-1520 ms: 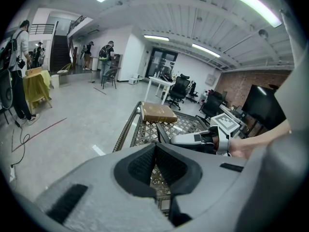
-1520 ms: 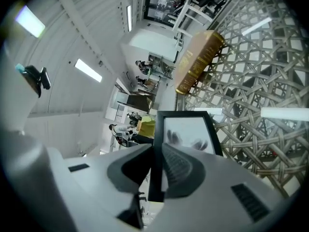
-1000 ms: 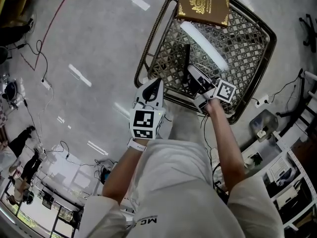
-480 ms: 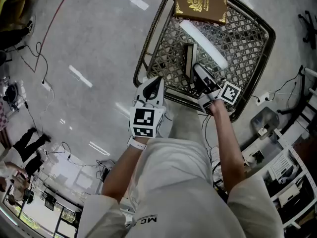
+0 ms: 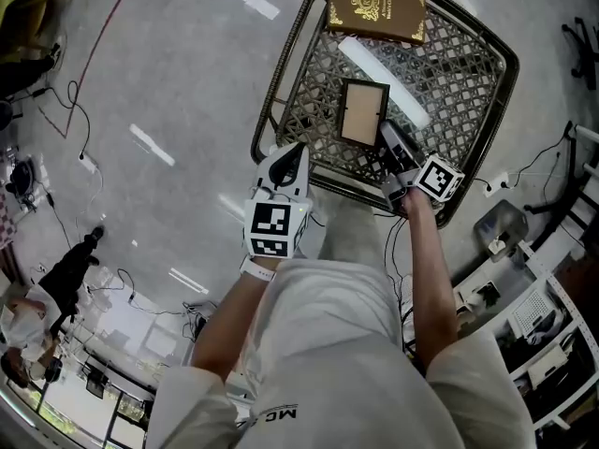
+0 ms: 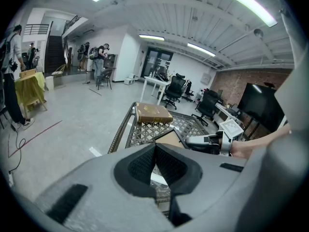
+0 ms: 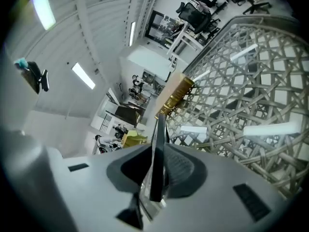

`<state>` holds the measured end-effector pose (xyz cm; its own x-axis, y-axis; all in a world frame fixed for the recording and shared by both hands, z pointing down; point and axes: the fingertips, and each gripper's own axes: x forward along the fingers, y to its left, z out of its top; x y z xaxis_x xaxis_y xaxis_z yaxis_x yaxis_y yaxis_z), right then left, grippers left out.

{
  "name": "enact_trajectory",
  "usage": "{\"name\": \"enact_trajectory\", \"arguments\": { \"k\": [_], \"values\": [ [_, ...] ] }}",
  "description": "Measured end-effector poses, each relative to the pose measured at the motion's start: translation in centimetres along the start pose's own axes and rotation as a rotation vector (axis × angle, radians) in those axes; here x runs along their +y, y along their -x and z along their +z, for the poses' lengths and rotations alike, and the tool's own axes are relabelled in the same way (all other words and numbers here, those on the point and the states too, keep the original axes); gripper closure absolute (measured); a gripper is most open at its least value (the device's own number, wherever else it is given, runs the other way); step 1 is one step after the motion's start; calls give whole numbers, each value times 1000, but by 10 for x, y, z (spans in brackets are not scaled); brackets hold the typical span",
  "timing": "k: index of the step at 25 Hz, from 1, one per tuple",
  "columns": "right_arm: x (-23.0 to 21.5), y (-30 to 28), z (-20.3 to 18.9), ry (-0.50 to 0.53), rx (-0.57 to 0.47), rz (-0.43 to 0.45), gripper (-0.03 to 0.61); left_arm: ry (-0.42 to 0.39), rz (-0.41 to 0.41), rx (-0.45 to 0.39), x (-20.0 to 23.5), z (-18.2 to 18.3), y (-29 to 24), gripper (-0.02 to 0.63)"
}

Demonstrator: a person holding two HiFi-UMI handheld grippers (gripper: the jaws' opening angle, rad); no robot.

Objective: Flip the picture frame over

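Toward the near edge of the woven lattice table (image 5: pixel 289 64), the right gripper (image 5: pixel 387 137), jaws just loosening, pinches the dark-rimmed picture frame (image 5: pixel 362 112) by its side rail. The frame is probably light, stiff and breakable. Left gripper (image 5: pixel 292 153) closed, empty.

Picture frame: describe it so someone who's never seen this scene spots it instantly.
Find the dark-rimmed woven lattice table on the grey floor. Near its middle, nearer the person than the brown gold-ornamented book, is the small rectangular picture frame. It alone has a thin dark border around a plain tan panel, and is smaller than the book.
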<state>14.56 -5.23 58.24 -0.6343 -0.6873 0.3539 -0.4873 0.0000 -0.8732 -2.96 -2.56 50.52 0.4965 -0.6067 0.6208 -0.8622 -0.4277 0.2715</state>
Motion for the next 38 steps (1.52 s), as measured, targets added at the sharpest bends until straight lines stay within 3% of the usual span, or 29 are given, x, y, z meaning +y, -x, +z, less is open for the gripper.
{"name": "enact_trajectory", "arguments": {
  "k": [4,9,13,17,23,27,38],
  "values": [
    [-5,3,2,100,6,-75,484,-4,-2,-1,-1,2,0,589],
    [-15,3,-3,276,72,-212,406,-10,-4,0,0,4,-1,589],
    [-15,6,-2,362,85,-277,391,-14,-2,-10,0,10,-1,589],
    [-2,7,-2,432,96,-285,396,-19,4,-25,2,18,4,589],
    [36,13,0,551,117,-266,480,-28,18,-45,4,33,17,589],
    [64,19,1,653,133,-246,500,-33,18,-64,-1,43,28,589],
    [157,57,26,880,33,-236,551,-72,6,-159,-26,84,68,589]
  ]
}}
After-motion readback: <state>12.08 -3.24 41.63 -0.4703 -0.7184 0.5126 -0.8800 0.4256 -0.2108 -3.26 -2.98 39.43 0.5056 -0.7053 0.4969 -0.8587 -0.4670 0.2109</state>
